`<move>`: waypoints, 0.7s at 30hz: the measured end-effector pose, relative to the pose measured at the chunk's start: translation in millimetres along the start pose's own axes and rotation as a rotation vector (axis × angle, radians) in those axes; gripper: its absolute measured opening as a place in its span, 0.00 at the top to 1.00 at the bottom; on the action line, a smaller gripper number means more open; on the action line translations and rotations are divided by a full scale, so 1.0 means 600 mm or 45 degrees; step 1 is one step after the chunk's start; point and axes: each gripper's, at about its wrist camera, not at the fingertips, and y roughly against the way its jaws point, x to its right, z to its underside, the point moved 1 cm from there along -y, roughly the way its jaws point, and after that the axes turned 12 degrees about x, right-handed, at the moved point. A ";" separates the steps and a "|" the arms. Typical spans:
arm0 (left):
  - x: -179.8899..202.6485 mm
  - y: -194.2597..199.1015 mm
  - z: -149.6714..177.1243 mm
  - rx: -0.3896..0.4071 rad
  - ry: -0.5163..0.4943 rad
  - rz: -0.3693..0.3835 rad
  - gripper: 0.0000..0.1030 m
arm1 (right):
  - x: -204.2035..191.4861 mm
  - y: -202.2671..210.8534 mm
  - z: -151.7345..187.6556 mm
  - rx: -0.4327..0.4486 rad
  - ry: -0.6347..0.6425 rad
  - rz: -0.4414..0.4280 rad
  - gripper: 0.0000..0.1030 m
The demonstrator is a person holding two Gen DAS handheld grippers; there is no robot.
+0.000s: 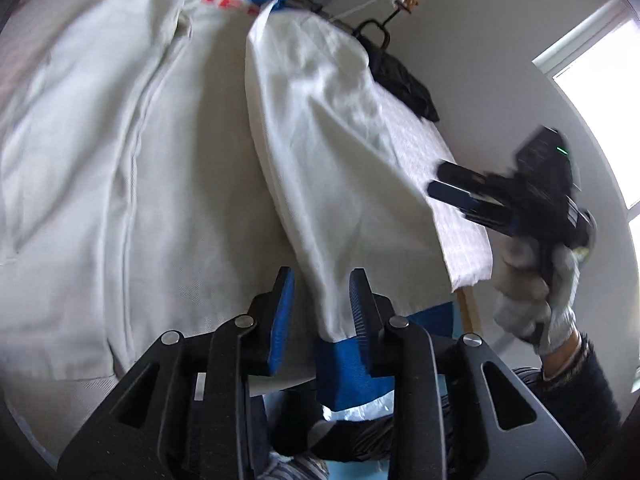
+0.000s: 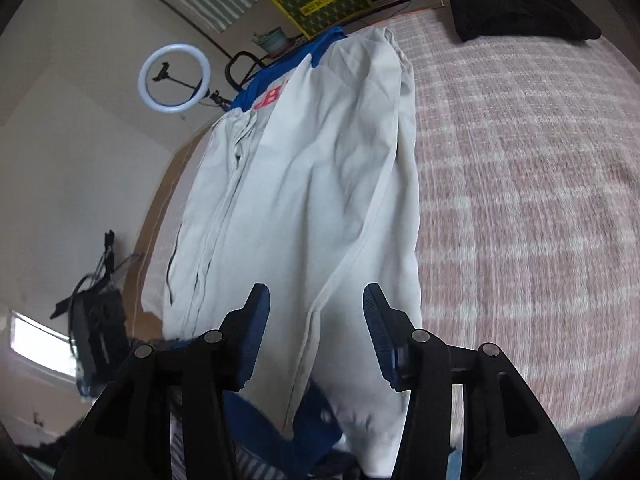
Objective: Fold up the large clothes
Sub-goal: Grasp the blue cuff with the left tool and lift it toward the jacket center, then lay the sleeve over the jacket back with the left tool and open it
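My left gripper (image 1: 320, 300): blue-padded jaws parted, cuff end of the white jacket's sleeve (image 1: 320, 184) lying between them, pads not pressing it. White zip-front fabric jacket (image 1: 120, 160) spread flat on the pale checked cloth (image 1: 460, 216). Right gripper (image 1: 436, 184), in a grey-gloved hand (image 1: 536, 292), off the cloth's edge. Black garment (image 1: 404, 80) far corner.

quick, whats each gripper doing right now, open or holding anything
left gripper: open, white garment sleeve lies between the pads, not pinched
right gripper: open, holding nothing, garment below it
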 end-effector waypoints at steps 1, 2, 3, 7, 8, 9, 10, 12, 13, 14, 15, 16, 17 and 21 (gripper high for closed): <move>0.009 0.011 0.002 0.024 -0.030 0.011 0.74 | 0.009 -0.016 -0.015 -0.005 -0.024 0.019 0.53; 0.020 0.016 0.005 0.037 -0.065 0.020 0.74 | 0.015 -0.030 -0.028 -0.007 -0.028 0.048 0.53; 0.032 0.017 0.008 0.040 -0.113 0.037 0.74 | 0.020 -0.045 -0.038 -0.010 -0.024 0.081 0.53; 0.046 -0.018 0.027 -0.028 -0.159 0.061 0.74 | 0.022 -0.077 -0.066 -0.009 -0.019 0.106 0.65; 0.041 -0.031 0.033 -0.052 -0.140 0.062 0.74 | 0.018 -0.088 -0.070 -0.012 -0.001 0.114 0.73; 0.041 -0.042 0.035 -0.065 -0.121 0.064 0.74 | 0.012 -0.094 -0.074 -0.011 0.024 0.135 0.94; 0.037 -0.049 0.040 -0.079 -0.100 0.071 0.74 | 0.002 -0.092 -0.075 -0.005 0.054 0.159 0.97; 0.037 -0.046 0.050 -0.091 -0.072 0.094 0.74 | -0.022 -0.078 -0.078 0.013 0.147 0.209 0.98; 0.040 -0.047 0.053 -0.097 -0.068 0.110 0.74 | -0.030 -0.059 -0.083 0.049 0.182 0.217 0.98; 0.045 -0.047 0.059 -0.104 -0.075 0.123 0.74 | -0.026 -0.040 -0.093 0.083 0.184 0.228 0.98; 0.053 -0.053 0.063 -0.117 -0.098 0.132 0.74 | -0.018 -0.022 -0.102 0.117 0.162 0.243 0.98; 0.059 -0.056 0.067 -0.129 -0.123 0.132 0.74 | -0.009 -0.015 -0.105 0.128 0.159 0.231 0.98; 0.066 -0.061 0.071 -0.140 -0.159 0.129 0.74 | 0.000 -0.019 -0.104 0.109 0.153 0.221 0.98; 0.064 -0.066 0.070 -0.154 -0.158 0.131 0.74 | 0.013 -0.040 -0.087 -0.012 0.148 0.324 0.92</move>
